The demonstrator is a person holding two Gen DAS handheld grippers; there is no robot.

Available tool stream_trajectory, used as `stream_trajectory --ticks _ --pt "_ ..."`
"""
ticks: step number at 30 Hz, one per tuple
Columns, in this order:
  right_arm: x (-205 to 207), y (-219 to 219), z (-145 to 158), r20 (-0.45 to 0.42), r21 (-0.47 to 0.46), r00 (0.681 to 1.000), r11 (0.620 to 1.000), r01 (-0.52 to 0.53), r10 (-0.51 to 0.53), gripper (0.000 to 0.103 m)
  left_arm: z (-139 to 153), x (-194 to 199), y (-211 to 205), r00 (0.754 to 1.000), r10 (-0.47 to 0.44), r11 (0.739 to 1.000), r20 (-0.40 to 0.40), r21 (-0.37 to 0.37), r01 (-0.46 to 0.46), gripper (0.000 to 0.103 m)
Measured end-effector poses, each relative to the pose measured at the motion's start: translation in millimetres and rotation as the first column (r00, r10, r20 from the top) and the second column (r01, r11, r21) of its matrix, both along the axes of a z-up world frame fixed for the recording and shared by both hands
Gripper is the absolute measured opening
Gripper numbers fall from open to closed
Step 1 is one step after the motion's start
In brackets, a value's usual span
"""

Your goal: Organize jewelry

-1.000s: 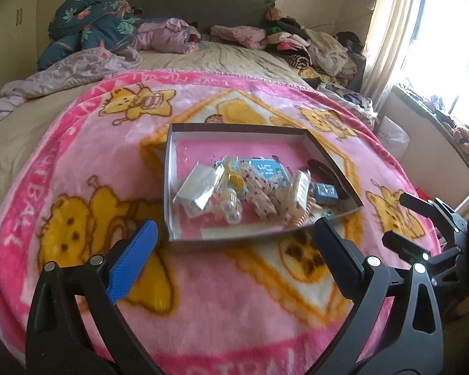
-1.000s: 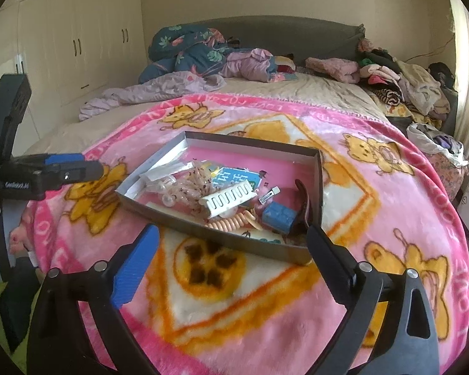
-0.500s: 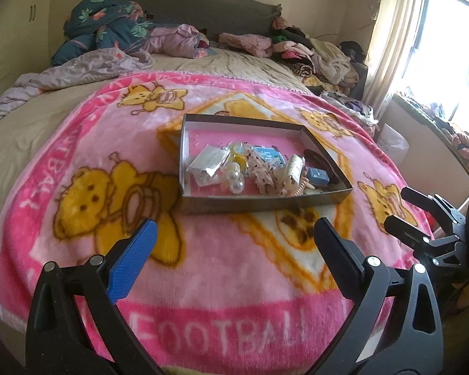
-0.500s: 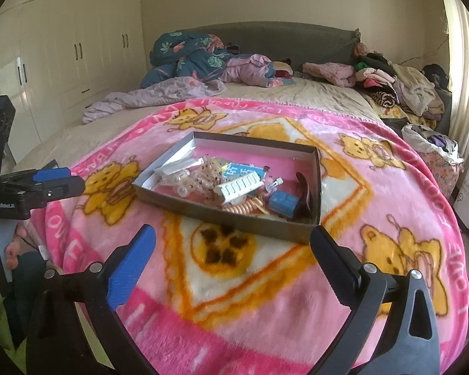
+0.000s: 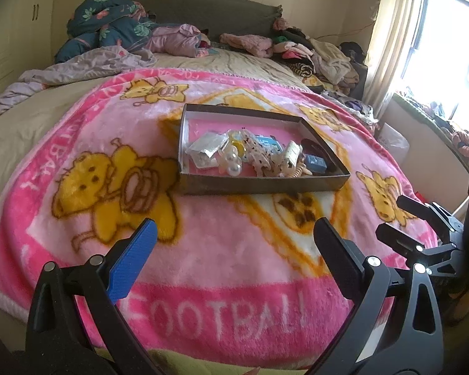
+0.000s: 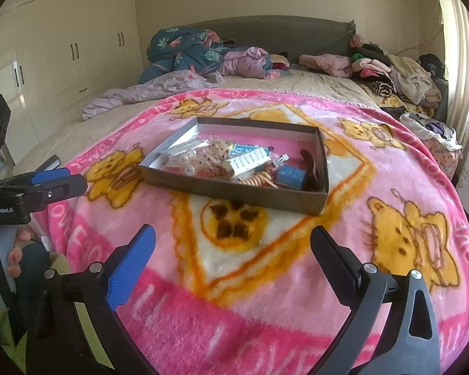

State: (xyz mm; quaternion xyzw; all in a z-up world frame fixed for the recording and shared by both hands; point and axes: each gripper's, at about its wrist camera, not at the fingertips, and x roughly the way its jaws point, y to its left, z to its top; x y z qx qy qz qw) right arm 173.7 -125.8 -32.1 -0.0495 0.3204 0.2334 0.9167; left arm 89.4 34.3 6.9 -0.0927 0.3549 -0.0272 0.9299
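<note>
Jaws of both grippers wide apart, empty, shallow rectangular cardboard tray (image 5: 259, 184) of jewelry (image 5: 234, 164), fuzzy pink blanket (image 5: 222, 265)

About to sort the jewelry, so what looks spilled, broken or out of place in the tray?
Nothing has spilled: every piece sits inside the shallow tray on the pink blanket. The contents are jumbled in one overlapping heap, pearl beads against packets. No damage shows. Both claws, left and right, hang open and empty.

Wide bed (image 5: 234, 62), pink bear blanket (image 5: 228, 259) spread over it, shallow box (image 5: 259, 184) on blanket, clothes heap (image 5: 315, 53) near headboard
</note>
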Motion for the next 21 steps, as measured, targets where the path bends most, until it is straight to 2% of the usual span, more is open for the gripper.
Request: stream_trajectory --ticks 8,13,21 --pt "-15 3 -10 0.009 0.012 1.0 1.0 0.017 -0.017 0.099 -8 -6 -6 1.0 0.003 1.0 -0.002 0.008 -0.003 0.094" --pt "-26 5 -11 0.048 -0.025 0.999 0.999 0.024 -0.023 0.099 -12 -10 -7 1.0 0.006 1.0 0.0 0.014 -0.006 0.094" --pt "-24 -3 -16 0.019 -0.016 0.999 0.999 0.046 -0.046 0.099 -15 -15 -5 1.0 0.016 1.0 -0.004 0.012 -0.016 0.094"
